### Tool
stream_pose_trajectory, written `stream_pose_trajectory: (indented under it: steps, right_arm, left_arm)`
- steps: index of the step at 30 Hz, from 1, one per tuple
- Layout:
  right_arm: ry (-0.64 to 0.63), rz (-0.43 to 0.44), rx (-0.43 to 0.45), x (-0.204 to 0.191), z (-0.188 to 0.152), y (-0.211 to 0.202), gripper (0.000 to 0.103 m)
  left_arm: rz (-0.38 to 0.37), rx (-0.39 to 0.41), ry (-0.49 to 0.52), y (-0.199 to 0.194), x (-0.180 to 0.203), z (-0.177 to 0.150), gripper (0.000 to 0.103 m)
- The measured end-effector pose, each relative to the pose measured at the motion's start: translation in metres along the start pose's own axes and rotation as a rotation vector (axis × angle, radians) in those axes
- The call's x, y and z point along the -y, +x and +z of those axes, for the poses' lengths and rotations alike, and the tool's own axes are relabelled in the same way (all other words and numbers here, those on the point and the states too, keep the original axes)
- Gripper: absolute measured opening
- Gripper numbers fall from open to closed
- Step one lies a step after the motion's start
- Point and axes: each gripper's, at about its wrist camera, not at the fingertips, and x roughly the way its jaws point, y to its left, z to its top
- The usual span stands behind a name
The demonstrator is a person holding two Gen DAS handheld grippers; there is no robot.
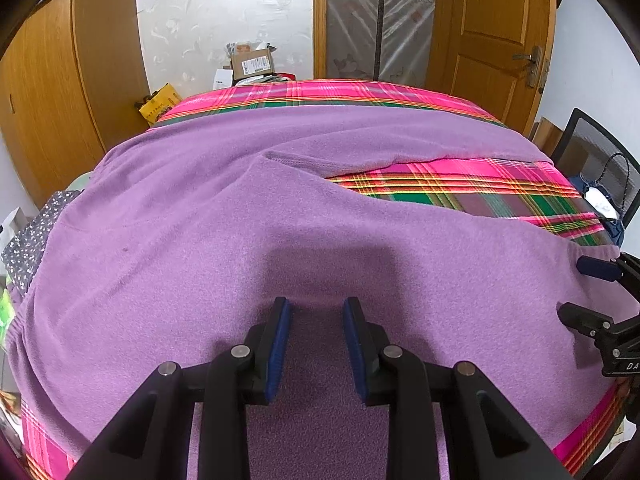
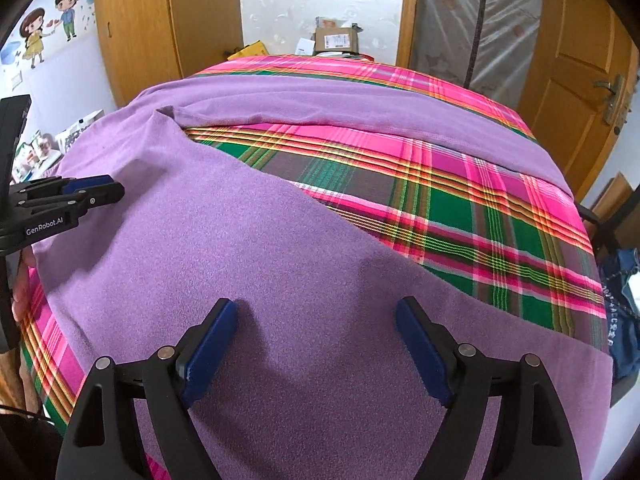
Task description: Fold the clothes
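Wall stickers [image 2: 48,28] only in right view; both grippers' fingers [image 1: 276,344] apart above purple garment [image 2: 224,248].

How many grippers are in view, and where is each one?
2. The left gripper hangs open over the near part of the purple garment. The right gripper hangs open beside it, over the same garment. None seems hidden.

One purple garment [image 1: 192,248], one plaid sheet [image 2: 460,208], two tools [image 1: 316,320] [image 2: 316,332], one cardboard box [image 1: 253,62]
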Motion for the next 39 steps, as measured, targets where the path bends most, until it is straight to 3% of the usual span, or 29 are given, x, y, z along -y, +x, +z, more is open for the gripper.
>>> stream_pose_trajectory:
  steps: [17,25,33,39]
  right_arm:
    - [0.000,0.002,-0.001,0.000,0.000,0.000,0.083]
    - [-0.044,0.046,-0.025,0.002,0.010,-0.005,0.083]
    - [-0.107,0.145,0.059,-0.002,0.052,-0.022,0.083]
    - [-0.165,0.251,0.113,-0.004,0.110,-0.023,0.083]
  left_arm:
    - [0.026,-0.001,0.018,-0.001,0.002,0.000,0.029]
    - [-0.011,-0.008,-0.043,-0.009,-0.010,0.005,0.029]
    - [0.062,0.053,-0.040,-0.031,-0.053,0.035,0.029]
    - [0.124,0.066,-0.058,-0.037,-0.099,0.073,0.029]
